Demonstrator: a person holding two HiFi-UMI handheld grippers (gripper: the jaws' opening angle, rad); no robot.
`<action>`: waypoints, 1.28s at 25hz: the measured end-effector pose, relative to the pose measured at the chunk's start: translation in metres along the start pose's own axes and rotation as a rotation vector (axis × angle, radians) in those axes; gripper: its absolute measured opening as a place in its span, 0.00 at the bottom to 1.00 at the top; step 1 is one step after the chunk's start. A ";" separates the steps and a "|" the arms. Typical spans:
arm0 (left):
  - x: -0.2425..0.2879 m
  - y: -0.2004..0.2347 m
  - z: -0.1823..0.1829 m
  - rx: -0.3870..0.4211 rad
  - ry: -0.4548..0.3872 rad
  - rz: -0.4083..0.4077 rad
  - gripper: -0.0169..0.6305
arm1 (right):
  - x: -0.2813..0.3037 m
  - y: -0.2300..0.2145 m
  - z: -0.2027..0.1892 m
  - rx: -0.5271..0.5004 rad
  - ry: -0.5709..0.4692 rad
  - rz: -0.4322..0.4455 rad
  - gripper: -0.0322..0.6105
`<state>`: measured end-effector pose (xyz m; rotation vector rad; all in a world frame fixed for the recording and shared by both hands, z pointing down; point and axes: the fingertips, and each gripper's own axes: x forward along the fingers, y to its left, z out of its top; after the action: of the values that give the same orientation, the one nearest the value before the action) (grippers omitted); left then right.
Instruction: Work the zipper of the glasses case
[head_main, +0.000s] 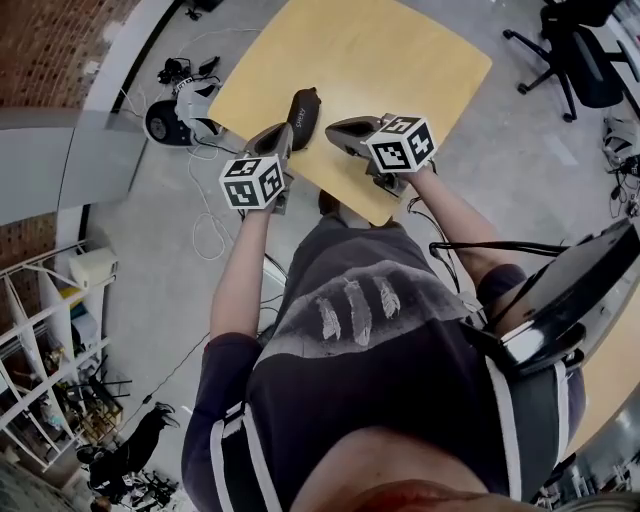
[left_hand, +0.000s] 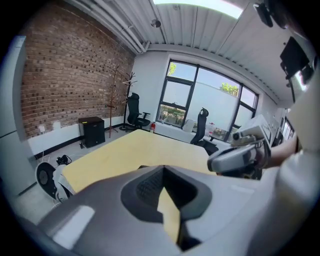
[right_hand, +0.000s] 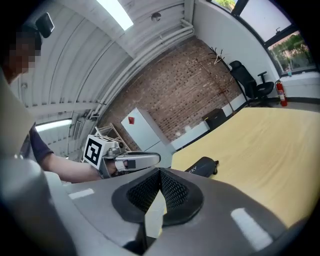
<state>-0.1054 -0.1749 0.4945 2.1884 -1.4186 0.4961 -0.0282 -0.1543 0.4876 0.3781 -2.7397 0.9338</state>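
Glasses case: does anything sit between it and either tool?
Nothing visible does. The glasses case lies alone on the table; the left tool and right tool, both shut and empty, hover beside it.

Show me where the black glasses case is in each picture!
Head view: the glasses case lies in the upper middle, on the yellow table, by the edge nearest the person.
Left gripper view: only a dark sliver low in the middle, probably the case.
Right gripper view: lower middle, near the table's left corner.
Shared landmark: the yellow table, seen in all three.
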 end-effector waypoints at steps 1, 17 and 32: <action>-0.008 0.001 0.001 0.004 -0.008 0.021 0.02 | 0.003 0.004 0.001 0.008 0.002 0.027 0.05; -0.136 -0.009 -0.041 -0.003 -0.092 0.262 0.00 | 0.049 0.102 -0.017 0.008 0.116 0.390 0.05; -0.225 0.012 -0.063 -0.042 -0.243 0.266 0.00 | 0.082 0.191 -0.050 -0.098 0.193 0.392 0.05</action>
<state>-0.2079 0.0236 0.4267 2.0922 -1.8467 0.2921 -0.1583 0.0094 0.4421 -0.2642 -2.7103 0.8612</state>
